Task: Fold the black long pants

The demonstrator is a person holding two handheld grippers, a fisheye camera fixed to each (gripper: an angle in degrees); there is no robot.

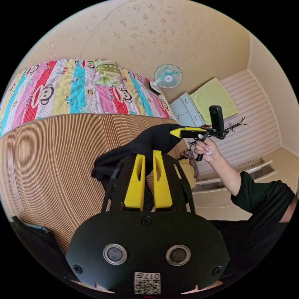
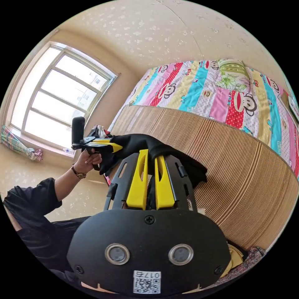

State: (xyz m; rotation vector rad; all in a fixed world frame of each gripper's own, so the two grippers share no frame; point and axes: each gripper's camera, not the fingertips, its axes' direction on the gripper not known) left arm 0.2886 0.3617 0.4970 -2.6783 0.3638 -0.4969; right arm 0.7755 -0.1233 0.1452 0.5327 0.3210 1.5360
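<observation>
The black long pants (image 1: 149, 141) hang bunched between your two grippers, lifted above the near part of the ribbed bamboo mat (image 1: 62, 155). Your left gripper (image 1: 149, 162) and right gripper (image 2: 151, 168) each have jaws pinching the cloth, its span running side to side. Open mat lies beyond, before the striped cartoon quilt (image 2: 218, 90); lay it flat there.

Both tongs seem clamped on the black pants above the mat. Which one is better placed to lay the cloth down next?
Probably left. The left tongs hold the black pants over the bamboo mat, while the right tongs grip the end past its edge.
</observation>
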